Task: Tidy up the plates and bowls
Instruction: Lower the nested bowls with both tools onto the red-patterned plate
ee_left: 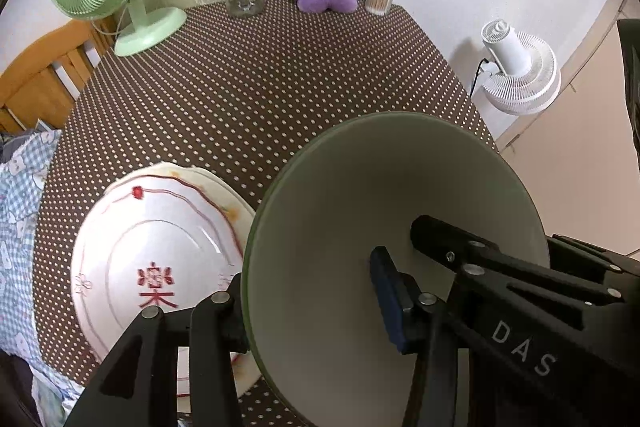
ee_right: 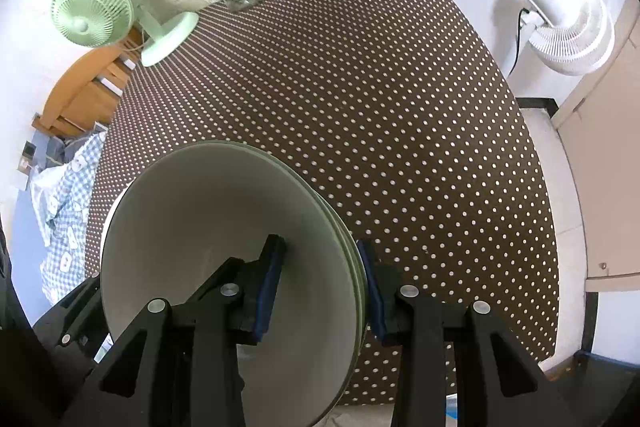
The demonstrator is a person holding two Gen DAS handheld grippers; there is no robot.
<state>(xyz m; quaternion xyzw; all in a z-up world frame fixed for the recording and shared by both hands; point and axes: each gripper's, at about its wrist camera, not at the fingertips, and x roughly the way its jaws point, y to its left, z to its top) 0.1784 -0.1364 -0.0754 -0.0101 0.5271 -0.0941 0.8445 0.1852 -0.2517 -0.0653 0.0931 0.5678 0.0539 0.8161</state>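
Left wrist: "DAS" on right gripper (ee_left: 394, 259); both jaws clamp green bowl (ee_left: 360, 187).

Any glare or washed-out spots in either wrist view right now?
Left wrist: a glare streak on the patterned plate, otherwise evenly lit. Right wrist: the wall beside the white fan is blown out, while the green bowl stays readable.

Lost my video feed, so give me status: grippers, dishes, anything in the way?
Both grippers clamped on green bowl rim: left gripper, right gripper. Bowl off the table, above white plate stack. Dotted tablecloth ahead unobstructed.
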